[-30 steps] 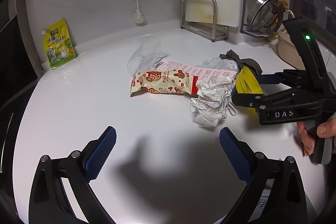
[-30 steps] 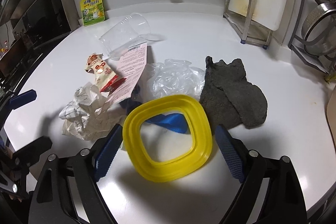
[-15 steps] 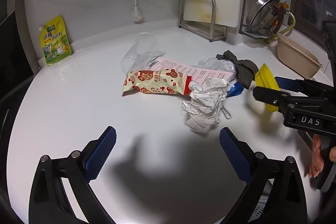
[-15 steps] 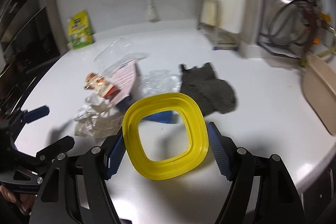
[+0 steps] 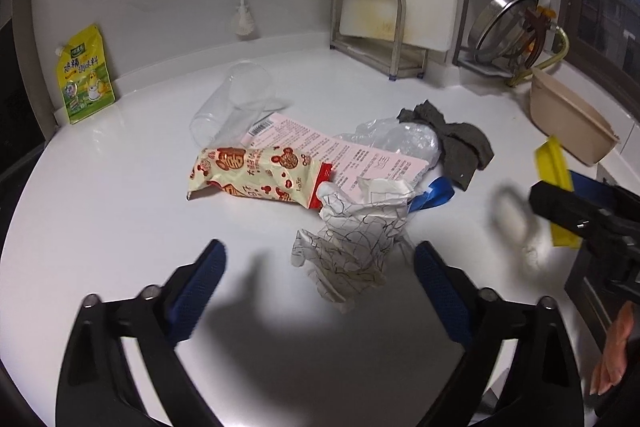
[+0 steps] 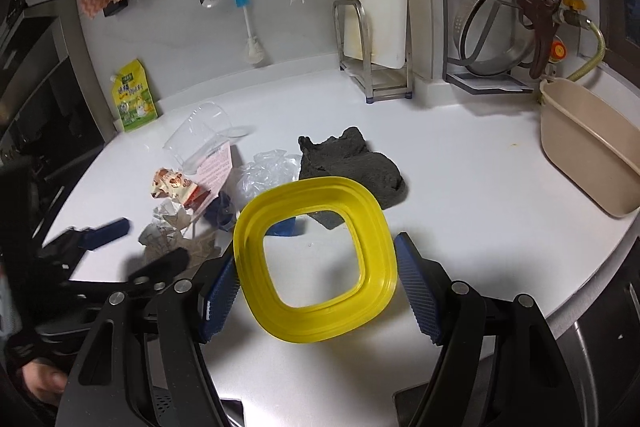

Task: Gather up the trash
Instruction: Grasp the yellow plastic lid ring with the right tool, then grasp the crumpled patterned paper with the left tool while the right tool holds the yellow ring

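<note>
A trash pile lies mid-counter: crumpled scribbled paper (image 5: 352, 247), a red-and-cream snack wrapper (image 5: 260, 175), a pink receipt (image 5: 340, 155), a tipped clear cup (image 5: 232, 107), a clear plastic bag (image 5: 400, 139), a blue scrap (image 5: 436, 191) and a grey cloth (image 5: 460, 143). My left gripper (image 5: 320, 283) hovers just short of the crumpled paper. Its jaws are closing, and the paper's near end lies between the fingertips, untouched. My right gripper (image 6: 316, 287) is shut on a yellow square ring (image 6: 376, 227), held tilted above the counter.
A beige tub (image 6: 588, 155) sits at the counter's right edge. A yellow-green seasoning pouch (image 5: 84, 75) leans on the back wall at left. A cutting board in a metal rack (image 5: 372, 27) and a pot-lid rack (image 6: 500, 39) stand at the back.
The left gripper has come closer to the crumpled paper and its jaws have narrowed. The right gripper has lifted the yellow ring and carried it right, away from the pile.
</note>
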Demonstrator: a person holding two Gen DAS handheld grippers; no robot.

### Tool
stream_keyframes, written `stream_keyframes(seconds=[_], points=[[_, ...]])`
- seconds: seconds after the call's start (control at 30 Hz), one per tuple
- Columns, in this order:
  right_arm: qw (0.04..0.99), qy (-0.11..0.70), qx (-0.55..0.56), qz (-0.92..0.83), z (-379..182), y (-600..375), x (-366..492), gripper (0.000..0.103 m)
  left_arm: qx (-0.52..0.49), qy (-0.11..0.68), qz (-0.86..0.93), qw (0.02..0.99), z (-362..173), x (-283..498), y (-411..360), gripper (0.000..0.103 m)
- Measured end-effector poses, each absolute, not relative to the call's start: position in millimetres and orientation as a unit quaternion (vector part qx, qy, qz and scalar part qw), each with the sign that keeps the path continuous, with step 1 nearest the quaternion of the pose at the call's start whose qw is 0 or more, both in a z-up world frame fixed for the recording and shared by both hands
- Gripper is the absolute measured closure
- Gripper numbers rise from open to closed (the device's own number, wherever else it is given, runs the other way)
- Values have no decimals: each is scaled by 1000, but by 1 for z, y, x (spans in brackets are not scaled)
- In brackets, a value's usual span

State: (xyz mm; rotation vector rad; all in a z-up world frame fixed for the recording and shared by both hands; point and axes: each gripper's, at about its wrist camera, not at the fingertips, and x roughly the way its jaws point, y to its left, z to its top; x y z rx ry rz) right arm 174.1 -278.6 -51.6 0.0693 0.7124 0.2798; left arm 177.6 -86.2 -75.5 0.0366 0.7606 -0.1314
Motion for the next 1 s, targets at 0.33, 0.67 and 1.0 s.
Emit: stream_keyframes(seconds=[0.33, 0.67, 1.0], points=[[926, 348, 34, 143, -53, -276, 173, 32, 7, 401, -67, 914, -89, 178, -76, 89], [927, 346, 25, 141, -53, -269, 168, 32, 1, 392, -81, 916, -84, 170, -57, 97], [927, 343, 35, 144, -51, -273, 166, 32, 19, 349, -88, 933, -69, 160, -55, 34]])
